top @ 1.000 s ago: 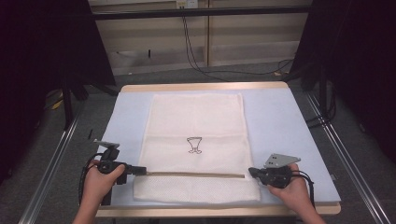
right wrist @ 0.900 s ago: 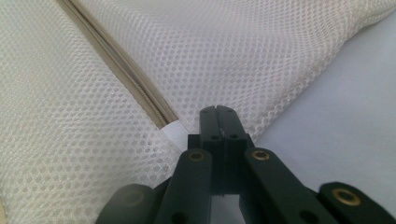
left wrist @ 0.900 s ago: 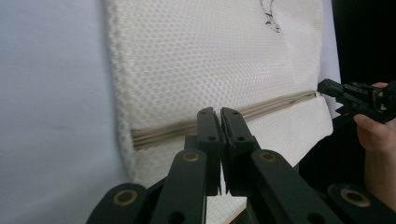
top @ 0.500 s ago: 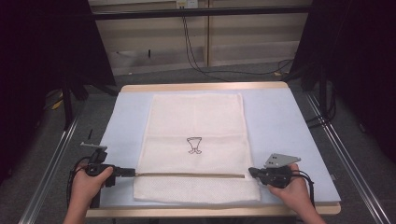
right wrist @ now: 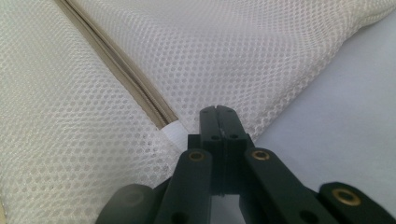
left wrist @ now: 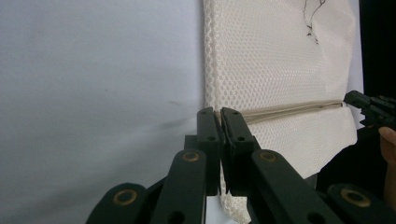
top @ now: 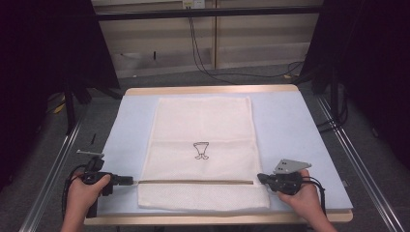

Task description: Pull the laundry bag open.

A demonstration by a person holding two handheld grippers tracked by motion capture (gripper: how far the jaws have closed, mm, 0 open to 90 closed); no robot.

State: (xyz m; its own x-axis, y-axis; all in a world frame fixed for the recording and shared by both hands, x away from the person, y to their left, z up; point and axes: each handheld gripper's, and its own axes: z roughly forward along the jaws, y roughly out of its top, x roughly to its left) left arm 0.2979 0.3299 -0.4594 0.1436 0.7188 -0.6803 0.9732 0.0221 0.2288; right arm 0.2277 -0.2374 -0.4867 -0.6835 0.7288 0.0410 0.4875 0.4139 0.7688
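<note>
Left tool [top: 131, 181] farther left (bag edge [top: 140, 181] pinched)

right gripper [right wrist: 219, 112] jaws closed on mesh bag [right wrist: 233, 51] edge | zipper [right wrist: 116, 60] end beside | blue mat [right wrist: 345, 116]

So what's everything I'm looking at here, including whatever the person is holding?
mesh bag: one, cream, flat on the middle of the mat
zipper: one, tan, across the bag near its near edge
logo: one, black, on the bag's middle
mat: one, pale blue, covering the table
table: one, wooden edge showing
left gripper: one, black, fingers shut at the zipper's left end
right gripper: one, black, fingers shut on the bag at the zipper's right end
hands: two, at the near edge
</note>
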